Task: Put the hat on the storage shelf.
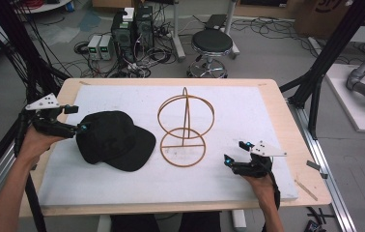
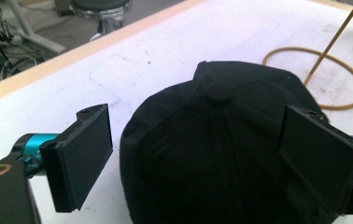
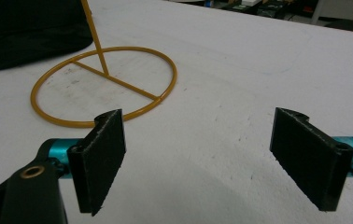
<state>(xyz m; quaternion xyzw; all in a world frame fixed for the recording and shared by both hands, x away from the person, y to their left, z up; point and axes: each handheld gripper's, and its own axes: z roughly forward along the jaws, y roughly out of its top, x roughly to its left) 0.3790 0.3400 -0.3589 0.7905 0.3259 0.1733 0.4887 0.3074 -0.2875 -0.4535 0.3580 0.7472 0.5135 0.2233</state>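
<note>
In the high view, a black cap [image 1: 112, 139] lies on the white sheet [image 1: 248, 116] covering the wooden desk [image 1: 287, 111], at about 9 o'clock from the sheet's middle, with its brim pointing toward 4 o'clock. Just beside the brim, at 3 o'clock of the cap, stands a gold wire stand [image 1: 185, 129]: a flat ring base on the sheet, an upright rod, and a larger ring held upright on it. The left tool [image 1: 74, 118] sits at 9 o'clock of the cap, held in the left hand [image 1: 35, 144], its jaws spread apart at the cap's rear edge. The right tool [image 1: 236, 151] rests at 4 o'clock of the stand's base, near the desk's front edge, held by the right hand [image 1: 262, 186], jaws released and apart. A black stool [image 1: 211, 44] stands on the floor at 12 o'clock beyond the desk. In the left gripper view, both black jaws stand wide open on either side of the cap's crown, the crown button at 12 o'clock between them; whether either pad touches the fabric I cannot tell. The stand's base ring lies at 2 o'clock beyond the cap. In the right gripper view, the jaws are wide open over bare white sheet, grasping nothing, with the stand's base ring at 10 o'clock and the cap's edge beyond it at 11 o'clock.
</note>
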